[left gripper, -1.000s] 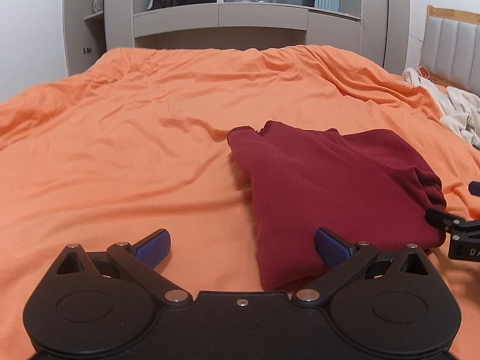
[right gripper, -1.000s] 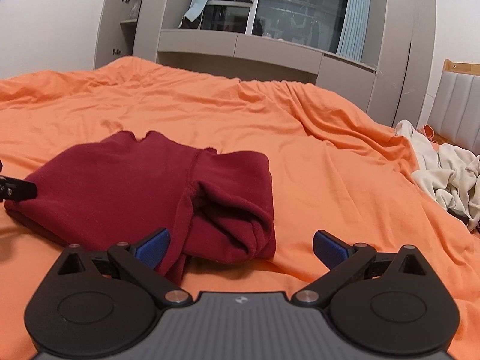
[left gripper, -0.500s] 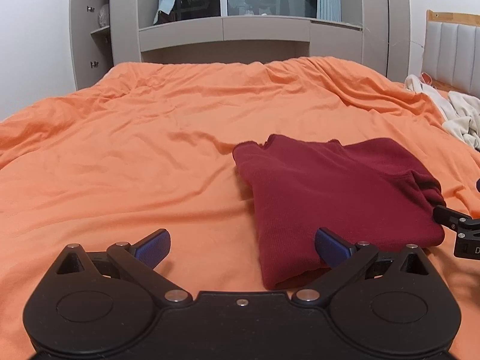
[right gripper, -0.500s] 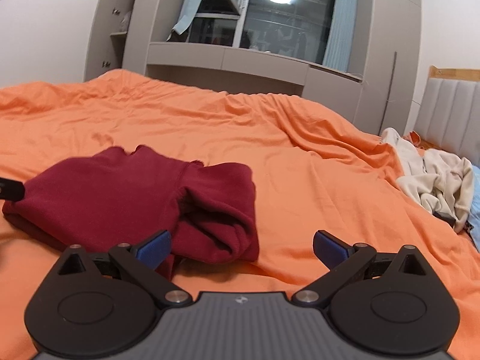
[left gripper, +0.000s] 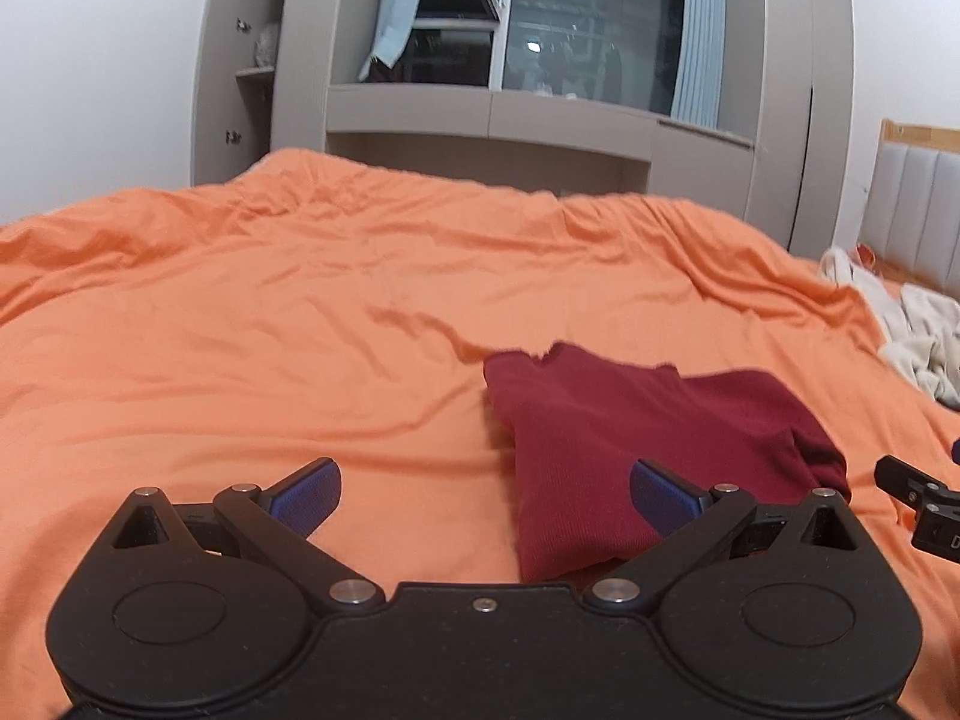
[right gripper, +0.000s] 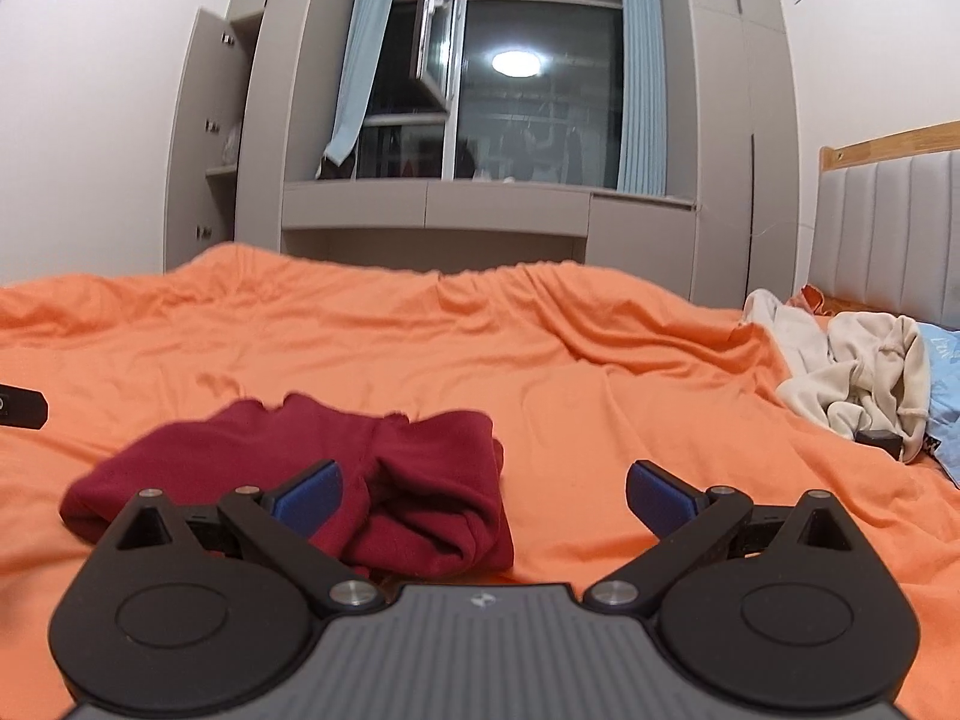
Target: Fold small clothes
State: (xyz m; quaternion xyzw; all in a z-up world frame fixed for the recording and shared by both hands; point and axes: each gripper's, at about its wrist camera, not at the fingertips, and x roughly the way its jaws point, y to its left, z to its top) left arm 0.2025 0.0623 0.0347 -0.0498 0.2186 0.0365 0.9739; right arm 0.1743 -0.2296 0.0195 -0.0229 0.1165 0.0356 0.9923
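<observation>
Left gripper [left gripper: 485, 487]: blue-padded fingers [left gripper: 306, 489] spread wide apart, nothing between them but orange bedspread [left gripper: 252, 360]; its right-side pad overlaps the near edge of the dark red garment [left gripper: 630, 432] in view, contact not certain. Right gripper [right gripper: 483, 489]: fingers [right gripper: 657, 495] likewise wide apart and empty, hanging just short of the garment [right gripper: 384, 480], the left-side pad in front of its folded bulk. Garment lies folded on the bedspread, in front of both grippers. Left wrist view shows its flat top face and a notched far edge; right wrist view shows what that one hides, the rolled, layered end of the fold facing the camera. Left wrist view catches a black part of the right gripper at its right margin, just beside the garment; right wrist view catches a black tip of the left gripper at its left margin, apart from the garment. A heap of cream clothes [right gripper: 852, 378] sits well right of the garment, by the padded headboard [right gripper: 888, 234]; right wrist view alone shows a light blue item [right gripper: 945, 384] beside the heap. Beyond the garment, grey cabinets and a dark window [right gripper: 528, 96] with a lamp reflected.
</observation>
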